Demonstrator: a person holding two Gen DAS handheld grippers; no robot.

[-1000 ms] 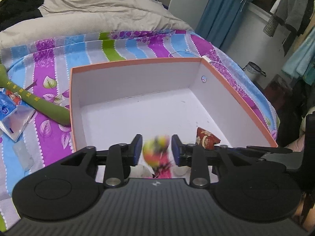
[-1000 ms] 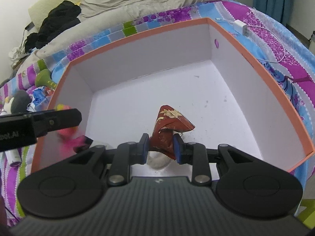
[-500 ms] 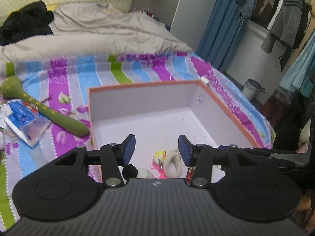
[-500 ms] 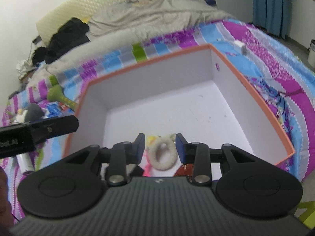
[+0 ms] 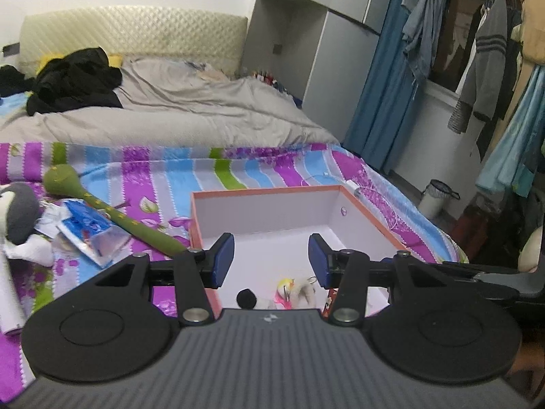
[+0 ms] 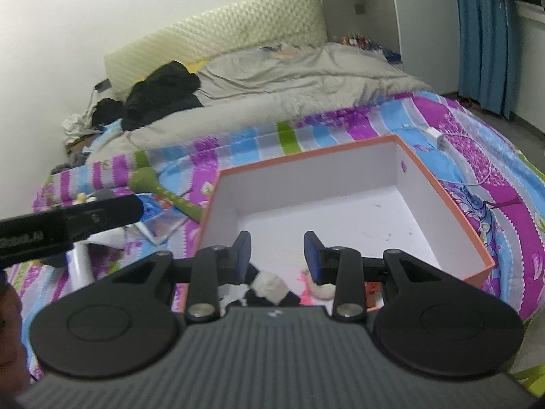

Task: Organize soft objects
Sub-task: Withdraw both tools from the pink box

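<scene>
right now both of your tongs are spread apart and holding nothing: the left gripper [image 5: 271,260] and the right gripper [image 6: 277,257] each hover above the near edge of the orange-rimmed box [image 5: 265,191], which sits on the striped bedspread [image 5: 163,173]. a few small soft things already lie in the box's near corner, a pink and yellow toy [image 5: 284,289], a cream plush ring [image 5: 303,289] and a black and white plush [image 6: 269,286]; most of the box floor is bare.

what's left to gather lies off to your left, outside the box. the green plush stick [image 5: 112,213] lies on the bedspread with its round head far-left and its tail pointing at the box's near left corner, so its long axis runs diagonally toward you and to the right. just beyond it sit a blue snack packet [image 5: 87,230] and a grey and white plush toy [image 5: 20,228] at the left edge.

your left tongs are the nearer ones, i'd judge. swing them left and turn them so the jaws close across the stick's thin shaft, not along it.
</scene>
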